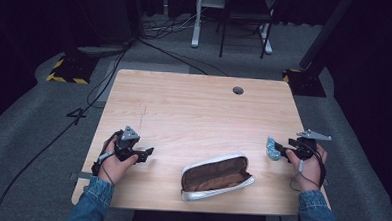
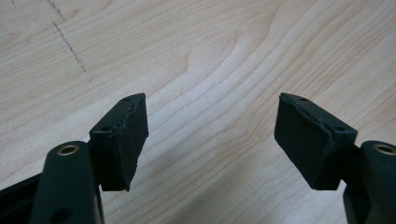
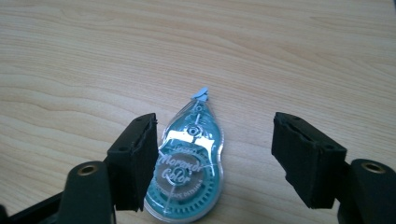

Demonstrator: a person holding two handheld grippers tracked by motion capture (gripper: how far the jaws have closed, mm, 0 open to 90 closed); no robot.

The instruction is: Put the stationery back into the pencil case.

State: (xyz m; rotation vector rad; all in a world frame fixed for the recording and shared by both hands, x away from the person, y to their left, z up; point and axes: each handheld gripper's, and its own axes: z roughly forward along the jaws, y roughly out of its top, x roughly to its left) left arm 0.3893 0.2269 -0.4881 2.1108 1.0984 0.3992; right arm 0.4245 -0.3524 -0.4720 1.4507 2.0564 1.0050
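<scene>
Left gripper (image 1: 144,153) and right gripper (image 1: 278,149) both hover low with jaws apart, pointing inward.

A recording studio or lab: black curtains (image 1: 33,13), floor cables (image 1: 58,134), hazard-taped stand bases (image 1: 65,71) around a wooden table (image 1: 194,105)

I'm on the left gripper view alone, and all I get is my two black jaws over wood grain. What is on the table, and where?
Observer: An open pencil case with a brown lining lies near the front edge, between the two hands.
Operator: Anything by the other hand-held gripper?
Observer: A teal correction tape lies flat on the table between the right hand-held gripper jaws; the far jaw stands clear of it.
Operator: Which way does the tape point?
Observer: Its tip points away from that hand-held gripper, in the right gripper view.
</scene>
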